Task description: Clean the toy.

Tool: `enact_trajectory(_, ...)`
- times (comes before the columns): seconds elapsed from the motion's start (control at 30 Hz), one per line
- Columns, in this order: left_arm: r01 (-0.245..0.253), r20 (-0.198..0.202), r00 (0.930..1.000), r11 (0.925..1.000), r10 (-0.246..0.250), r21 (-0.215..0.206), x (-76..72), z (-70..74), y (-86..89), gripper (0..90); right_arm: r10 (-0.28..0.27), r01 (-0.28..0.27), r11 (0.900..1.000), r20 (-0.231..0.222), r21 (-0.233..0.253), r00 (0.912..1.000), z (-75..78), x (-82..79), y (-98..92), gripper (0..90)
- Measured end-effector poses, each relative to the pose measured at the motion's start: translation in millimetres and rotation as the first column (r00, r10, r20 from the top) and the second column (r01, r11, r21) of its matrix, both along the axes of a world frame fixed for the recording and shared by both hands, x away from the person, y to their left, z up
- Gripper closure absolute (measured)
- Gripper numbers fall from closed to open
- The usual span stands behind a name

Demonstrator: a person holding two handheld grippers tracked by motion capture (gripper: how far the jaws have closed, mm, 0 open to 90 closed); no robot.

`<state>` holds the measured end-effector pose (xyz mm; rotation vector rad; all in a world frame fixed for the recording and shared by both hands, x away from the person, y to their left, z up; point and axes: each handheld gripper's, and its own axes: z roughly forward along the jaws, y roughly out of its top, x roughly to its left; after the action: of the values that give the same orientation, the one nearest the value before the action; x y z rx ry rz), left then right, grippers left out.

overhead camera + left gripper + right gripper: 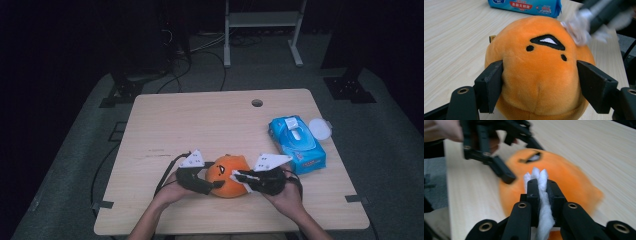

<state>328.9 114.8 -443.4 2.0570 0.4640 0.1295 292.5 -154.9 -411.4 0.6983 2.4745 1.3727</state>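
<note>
An orange plush toy [227, 176] with a black stitched face lies near the table's front edge. My left gripper [212, 185] holds it from the left; in the left gripper view its two jaws press on either side of the toy [541, 75]. My right gripper [239, 176] comes in from the right, shut on a white wipe [541, 195]. The wipe [576, 31] touches the toy's upper side, and this gripper looks blurred. In the right gripper view the toy [566, 177] lies just beyond the wipe.
A blue pack of wet wipes [297, 144] lies at the right of the wooden table [200, 125], with a round white lid [320, 128] beside it. A cable hole [257, 103] sits near the far edge. Cables and a white frame stand on the floor beyond.
</note>
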Motion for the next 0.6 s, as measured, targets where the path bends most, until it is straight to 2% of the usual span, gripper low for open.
enact_trajectory(0.07,-0.010,-0.011,0.9999,1.0000,0.010,-0.001,1.8,0.5,1.0,22.3,-0.036,0.036,0.999,-0.008,-0.008,0.9993,-2.0,4.4,-9.7,81.6)
enact_trajectory(0.1,-0.019,-0.029,0.9994,0.9997,0.019,-0.014,3.0,1.8,1.4,19.6,-0.041,0.040,0.999,-0.020,-0.014,0.9990,-4.2,6.0,-13.7,81.5)
enact_trajectory(0.17,-0.027,-0.066,0.9975,0.9984,0.024,-0.049,4.2,3.2,1.7,13.2,-0.031,0.030,0.999,-0.046,-0.028,0.9985,-8.2,3.5,-17.9,81.5)
enact_trajectory(0.27,-0.040,-0.088,0.9955,0.9966,0.033,-0.072,5.0,1.9,1.4,13.4,-0.016,0.014,0.999,-0.049,-0.039,0.9987,-9.4,-0.5,-15.0,81.5)
enact_trajectory(0.4,-0.038,-0.066,0.9972,0.9981,0.035,-0.049,4.0,0.9,-0.3,22.2,0.021,-0.022,1.000,-0.055,-0.021,0.9983,-9.0,-5.2,-3.6,81.5)
enact_trajectory(0.43,-0.019,-0.030,0.9994,0.9994,0.019,-0.028,0.7,1.6,-3.5,23.5,0.034,-0.035,0.999,-0.048,-0.017,0.9983,-7.5,-6.1,0.4,81.5)
enact_trajectory(0.47,-0.007,-0.011,0.9999,0.9998,0.007,-0.016,-1.0,2.2,-5.2,24.1,0.038,-0.039,0.999,-0.043,-0.015,0.9983,-6.3,-6.7,2.5,81.5)
enact_trajectory(0.53,0.012,0.023,0.9997,0.9999,-0.012,-0.004,-4.4,2.0,-8.1,24.5,0.047,-0.047,0.999,-0.035,0.006,0.9983,-1.9,-5.9,5.3,81.6)
enact_trajectory(0.6,0.036,0.048,0.9982,0.9993,-0.036,0.010,-6.3,0.8,-9.0,24.5,0.033,-0.033,0.999,-0.019,0.013,0.9993,2.2,-2.9,4.1,81.6)
